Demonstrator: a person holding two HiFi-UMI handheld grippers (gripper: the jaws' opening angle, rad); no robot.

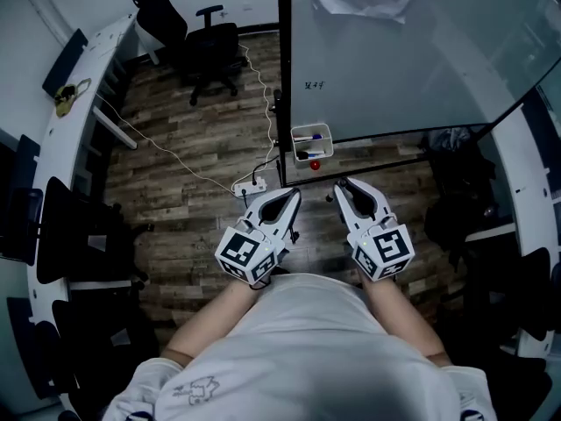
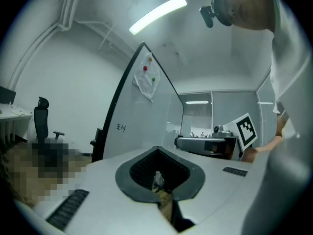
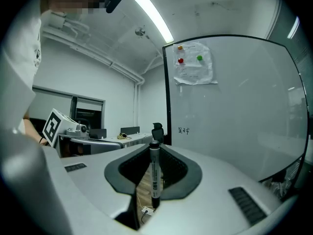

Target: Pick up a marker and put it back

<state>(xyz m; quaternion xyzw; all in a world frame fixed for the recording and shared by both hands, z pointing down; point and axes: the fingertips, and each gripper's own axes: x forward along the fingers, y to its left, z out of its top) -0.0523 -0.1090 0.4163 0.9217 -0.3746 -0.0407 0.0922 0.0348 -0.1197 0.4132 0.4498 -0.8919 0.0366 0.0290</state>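
Note:
A black marker (image 3: 154,175) stands upright between the jaws of my right gripper (image 3: 154,151), which is shut on it; its cap end points away from the camera. In the head view my right gripper (image 1: 344,188) and left gripper (image 1: 292,198) are held side by side close to my body, pointing at the whiteboard (image 1: 394,60). A small white marker tray (image 1: 312,132) hangs at the board's lower left corner, with a blue marker and a red item inside. My left gripper (image 2: 157,152) is shut with nothing in it.
A power strip (image 1: 250,185) with a white cable lies on the wood floor just ahead of my left gripper. Black office chairs (image 1: 210,46) stand at the back. A curved white desk (image 1: 79,103) runs along the left, and dark bags (image 1: 456,191) sit at the right.

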